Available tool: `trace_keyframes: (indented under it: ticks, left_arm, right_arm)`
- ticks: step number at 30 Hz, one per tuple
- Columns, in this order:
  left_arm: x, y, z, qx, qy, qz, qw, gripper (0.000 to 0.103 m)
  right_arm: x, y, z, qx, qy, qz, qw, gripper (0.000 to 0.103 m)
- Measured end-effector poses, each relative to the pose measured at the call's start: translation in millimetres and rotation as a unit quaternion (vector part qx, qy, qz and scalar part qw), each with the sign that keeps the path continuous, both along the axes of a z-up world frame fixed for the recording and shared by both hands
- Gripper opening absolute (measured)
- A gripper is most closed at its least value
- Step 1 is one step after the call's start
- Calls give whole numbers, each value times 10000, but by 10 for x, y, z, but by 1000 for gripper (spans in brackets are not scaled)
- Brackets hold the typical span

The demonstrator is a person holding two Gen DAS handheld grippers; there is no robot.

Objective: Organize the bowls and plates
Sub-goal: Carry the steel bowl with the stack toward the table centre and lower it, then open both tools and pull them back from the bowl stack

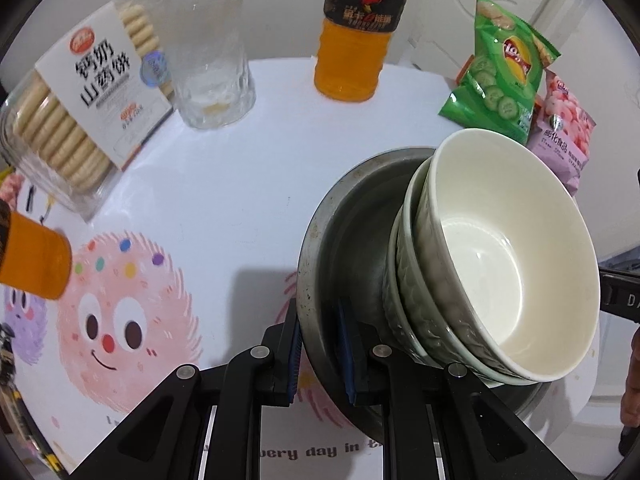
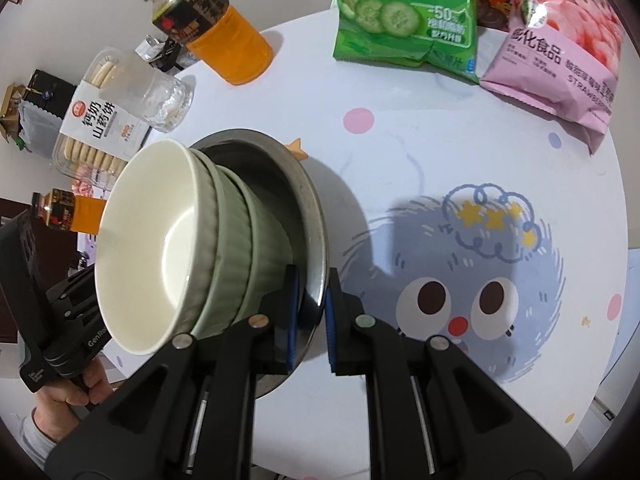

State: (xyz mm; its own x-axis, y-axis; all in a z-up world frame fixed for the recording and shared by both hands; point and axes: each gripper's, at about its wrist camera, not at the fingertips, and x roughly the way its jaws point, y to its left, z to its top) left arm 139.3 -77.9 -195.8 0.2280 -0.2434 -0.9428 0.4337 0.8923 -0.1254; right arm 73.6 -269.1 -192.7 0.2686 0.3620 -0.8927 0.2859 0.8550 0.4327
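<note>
Round cartoon-printed table (image 1: 224, 184), apparently against white wall (image 1: 280, 12).

three nested bowls (image 1: 500, 264), white inside, green ribbed outside, tilted in steel plate (image 1: 344, 216).

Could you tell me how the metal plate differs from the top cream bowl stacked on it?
The metal plate is shallow, grey and speckled at the rim; the top cream bowl is deep, glossy and clean inside. The plate is the wider and sits lowest, the bowl uppermost. The left gripper and right gripper clamp the plate's rim, not the bowl. Both are round and empty.
</note>
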Motion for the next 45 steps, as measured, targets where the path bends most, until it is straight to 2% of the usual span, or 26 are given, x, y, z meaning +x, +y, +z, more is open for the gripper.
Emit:
trace_keyframes:
  ticks: [3, 6, 10, 11, 12, 13, 14, 15, 16, 17, 19, 20, 27, 31, 37, 40, 45]
  left_arm:
    - [-58, -29, 0, 83, -158, -128, 9998, 16]
    - [-58, -20, 0, 69, -135, -73, 9999, 16]
    - [-14, 26, -13, -71, 42, 106, 9999, 18]
    - [8, 48, -20, -100, 140, 161, 9997, 19]
    - [33, 73, -26, -127, 250, 229, 9993, 23]
    - [61, 111, -30, -130, 374, 331, 9987, 31]
    - [89, 160, -24, -90, 436, 474, 9979, 39]
    - [99, 214, -7, 7, 405, 605, 9973, 59]
    - [103, 260, 4, 71, 371, 671, 9970, 73]
    - [114, 318, 10, 63, 397, 725, 9966, 78]
    - [125, 413, 20, -44, 495, 850, 9951, 100]
    - [123, 448, 39, -56, 490, 883, 9949, 103]
    - [81, 396, 160, 70, 356, 836, 9958, 103]
    - [108, 339, 200, 176, 239, 870, 9958, 103]
    - [85, 384, 322, -27, 170, 964, 9952, 103]
    - [63, 397, 441, -46, 122, 924, 9956, 103]
    - [-24, 512, 712, 132, -52, 959, 9953, 103]
  right_arm:
    - [-48, 13, -70, -40, 6, -79, 10000, 14]
    - [-101, -11, -121, 67, -12, -183, 9998, 14]
    - [-101, -79, -133, 306, 31, -386, 9988, 21]
    - [-110, -120, -114, 332, 3, -498, 9982, 26]
    - [-119, -166, -87, 192, 6, -622, 9979, 44]
    - [-144, -230, -63, -90, 68, -774, 9969, 66]
    - [-168, -278, -62, -166, 93, -874, 9960, 76]
    - [-200, -344, -57, -47, 29, -998, 9950, 92]
    - [-245, -418, -53, 184, -53, -1165, 9930, 102]
    - [-289, -479, -40, 307, -103, -1327, 9906, 103]
    - [-332, -511, -6, 324, -157, -1392, 9896, 103]
    - [-341, -506, 8, 267, -170, -1375, 9900, 103]
    - [-290, -441, 30, 272, -170, -1402, 9896, 102]
    - [-219, -398, 66, 157, -115, -1234, 9922, 102]
    - [-225, -376, 127, 13, -121, -1182, 9929, 102]
    - [-286, -346, 249, -145, -175, -1177, 9928, 102]
    - [-438, -181, 511, -373, -93, -1044, 9938, 102]
